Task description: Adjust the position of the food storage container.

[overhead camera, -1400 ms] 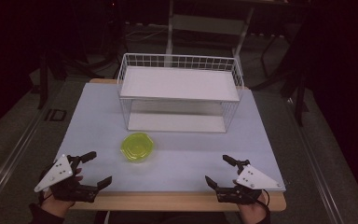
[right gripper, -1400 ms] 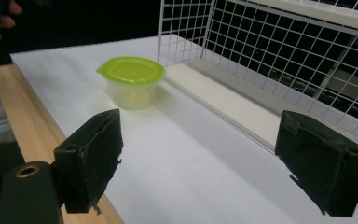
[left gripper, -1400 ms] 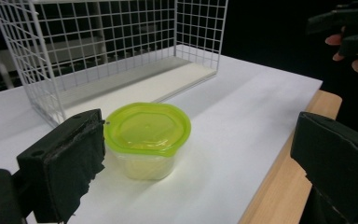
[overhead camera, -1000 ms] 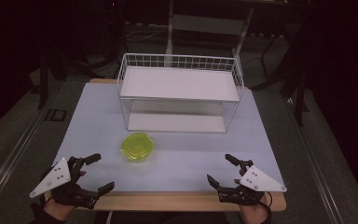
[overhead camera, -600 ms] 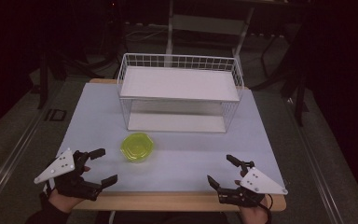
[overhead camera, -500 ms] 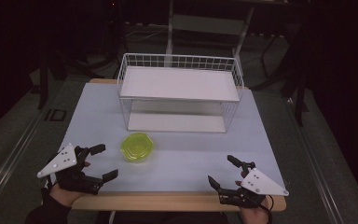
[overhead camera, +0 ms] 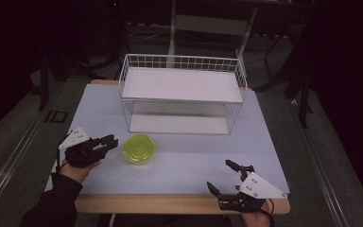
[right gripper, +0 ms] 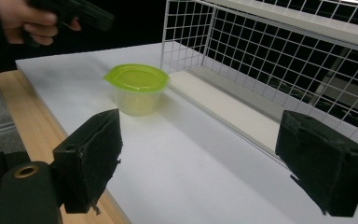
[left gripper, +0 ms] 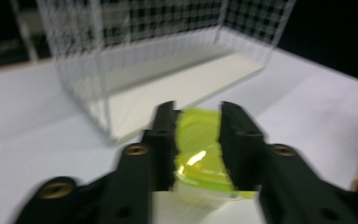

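Note:
A small clear container with a lime-green lid (overhead camera: 139, 149) stands on the white table (overhead camera: 274, 137), in front of the wire rack. My left gripper (overhead camera: 108, 143) hovers just left of it, apart from it, jaws open with a narrow gap. In the left gripper view the lid (left gripper: 198, 140) shows through the gap of the left gripper (left gripper: 196, 114). My right gripper (overhead camera: 219, 174) rests near the front edge at the right, jaws wide open and empty. From the right gripper (right gripper: 200, 126) the container (right gripper: 137, 88) stands far ahead at the left.
A white wire rack (overhead camera: 182, 94) with a flat white shelf on top and a board below stands at the back middle of the table. Its mesh (right gripper: 279, 51) runs along the right gripper view. The wooden table edge (overhead camera: 170, 204) lies in front.
My left gripper has moved forward and to the right from the front edge, up to the container's left side. The right gripper has barely shifted.

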Demonstrator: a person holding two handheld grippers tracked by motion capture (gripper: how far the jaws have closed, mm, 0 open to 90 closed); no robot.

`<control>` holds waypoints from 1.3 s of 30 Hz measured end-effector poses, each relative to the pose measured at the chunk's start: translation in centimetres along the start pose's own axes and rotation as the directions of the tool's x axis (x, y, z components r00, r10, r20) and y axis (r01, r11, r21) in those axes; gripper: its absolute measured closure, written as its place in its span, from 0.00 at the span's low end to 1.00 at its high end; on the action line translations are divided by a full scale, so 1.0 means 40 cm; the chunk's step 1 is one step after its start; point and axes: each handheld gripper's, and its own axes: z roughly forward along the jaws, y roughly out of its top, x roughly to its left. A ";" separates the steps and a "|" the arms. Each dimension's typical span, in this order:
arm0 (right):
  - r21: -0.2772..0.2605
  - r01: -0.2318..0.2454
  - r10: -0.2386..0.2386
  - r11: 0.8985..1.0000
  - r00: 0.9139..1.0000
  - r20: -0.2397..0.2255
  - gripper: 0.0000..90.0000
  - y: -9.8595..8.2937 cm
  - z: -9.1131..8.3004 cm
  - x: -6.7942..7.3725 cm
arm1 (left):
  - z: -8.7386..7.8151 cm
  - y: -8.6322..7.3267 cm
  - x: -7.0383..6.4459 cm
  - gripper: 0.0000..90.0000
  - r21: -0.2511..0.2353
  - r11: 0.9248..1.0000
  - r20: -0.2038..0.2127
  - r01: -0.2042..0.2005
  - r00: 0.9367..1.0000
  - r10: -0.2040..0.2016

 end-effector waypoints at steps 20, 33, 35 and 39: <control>0.003 0.011 -0.010 1.000 0.999 -0.034 0.16 -0.008 0.005 0.003 | 0.142 -0.077 0.053 1.00 0.327 0.936 -0.003 0.126 0.991 -0.132; 0.000 0.007 -0.007 1.000 0.999 -0.034 0.16 -0.007 0.000 0.000 | 0.166 -0.092 0.002 1.00 0.382 0.920 0.120 0.084 0.983 -0.139; 0.001 0.009 -0.009 1.000 0.999 -0.032 0.16 -0.007 0.000 0.000 | 0.167 -0.092 -0.015 1.00 0.385 0.920 0.142 0.073 0.980 -0.137; 0.001 0.020 -0.020 1.000 0.999 -0.028 0.16 -0.007 0.000 0.002 | 0.170 -0.092 -0.049 1.00 0.405 0.913 0.187 0.042 0.974 -0.127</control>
